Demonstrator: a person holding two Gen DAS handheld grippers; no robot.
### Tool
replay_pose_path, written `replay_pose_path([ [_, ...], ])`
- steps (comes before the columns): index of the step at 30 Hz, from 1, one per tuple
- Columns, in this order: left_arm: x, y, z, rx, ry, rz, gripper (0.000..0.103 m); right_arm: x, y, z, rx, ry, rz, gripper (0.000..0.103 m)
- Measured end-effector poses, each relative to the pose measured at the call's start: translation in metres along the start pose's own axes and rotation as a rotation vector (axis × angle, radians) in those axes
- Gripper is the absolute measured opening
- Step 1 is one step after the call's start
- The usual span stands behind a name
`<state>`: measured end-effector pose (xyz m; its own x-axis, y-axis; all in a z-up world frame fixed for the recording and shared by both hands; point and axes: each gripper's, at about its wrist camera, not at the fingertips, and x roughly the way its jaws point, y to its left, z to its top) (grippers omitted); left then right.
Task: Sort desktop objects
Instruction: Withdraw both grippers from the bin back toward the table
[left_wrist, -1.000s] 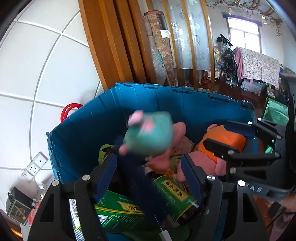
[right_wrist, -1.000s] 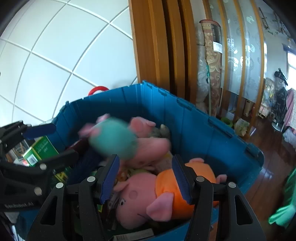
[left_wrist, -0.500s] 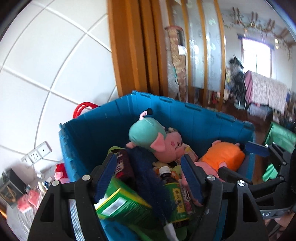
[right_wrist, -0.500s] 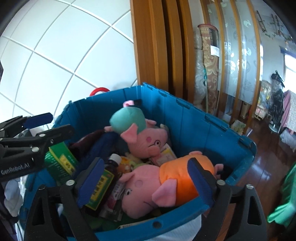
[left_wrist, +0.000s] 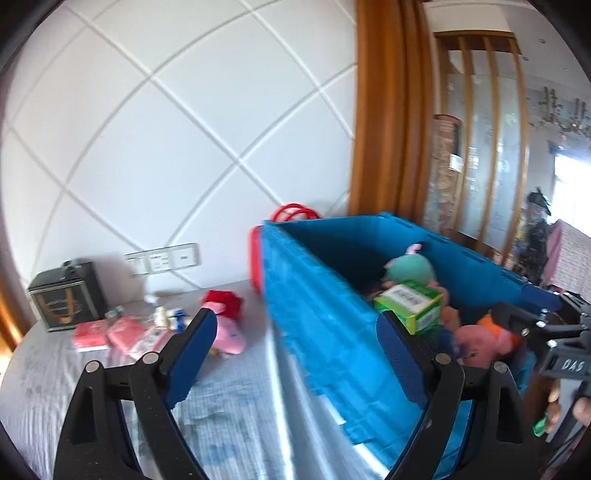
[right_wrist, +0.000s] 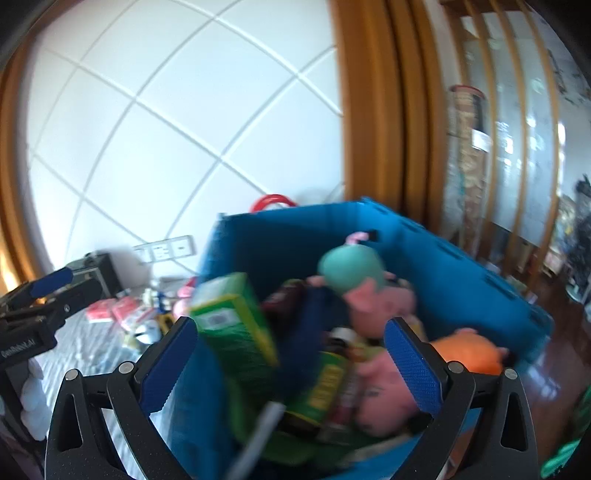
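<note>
Left gripper (left_wrist: 291, 354): your jaws are opening, already wide; nothing is held; the near left wall of the blue crate (left_wrist: 317, 332) sits between the pads, untouched.
Right gripper (right_wrist: 288, 365): your jaws are opening, spread very wide; nothing is gripped; they hang over the crate's contents.
Blue crate: on the grey cloth (left_wrist: 229, 406), at its right side, by the white wall.
Inside the crate: green box (right_wrist: 232, 325) at the near left, tilted; teal-headed pink plush (right_wrist: 354, 280) at the far side; orange-clad pink plush (right_wrist: 443, 362) to the right; a green-labelled bottle (right_wrist: 325, 380) lying between them.
Still on the cloth: red-hatted pink plush (left_wrist: 225, 321) left of the crate; pink packets (left_wrist: 110, 332) farther left; a black box (left_wrist: 62, 295) at the far left.
</note>
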<state>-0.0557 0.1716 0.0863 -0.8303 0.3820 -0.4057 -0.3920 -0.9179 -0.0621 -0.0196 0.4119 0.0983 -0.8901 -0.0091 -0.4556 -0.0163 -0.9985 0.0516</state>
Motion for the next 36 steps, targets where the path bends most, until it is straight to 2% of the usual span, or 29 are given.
replay_pose_path([
  [7, -0.026, 0.093, -0.030, -0.118, -0.008, 0.132, 0.089, 0.009, 0.082, 0.002, -0.082, 0.004, 0.125, 0.103],
  [13, -0.037, 0.175, -0.058, -0.186, 0.068, 0.245, 0.089, 0.021, 0.156, -0.001, -0.158, 0.023, 0.224, 0.103],
  [18, -0.036, 0.234, -0.087, -0.271, 0.147, 0.315, 0.089, 0.050, 0.206, -0.014, -0.193, 0.080, 0.271, 0.103],
  [23, -0.012, 0.280, -0.121, -0.344, 0.270, 0.367, 0.089, 0.097, 0.238, -0.031, -0.205, 0.171, 0.276, 0.103],
  [28, 0.015, 0.304, -0.139, -0.384, 0.333, 0.402, 0.089, 0.147, 0.252, -0.050, -0.214, 0.267, 0.272, 0.103],
  [36, 0.097, 0.331, -0.156, -0.379, 0.447, 0.438, 0.089, 0.238, 0.266, -0.067, -0.221, 0.394, 0.253, 0.103],
])
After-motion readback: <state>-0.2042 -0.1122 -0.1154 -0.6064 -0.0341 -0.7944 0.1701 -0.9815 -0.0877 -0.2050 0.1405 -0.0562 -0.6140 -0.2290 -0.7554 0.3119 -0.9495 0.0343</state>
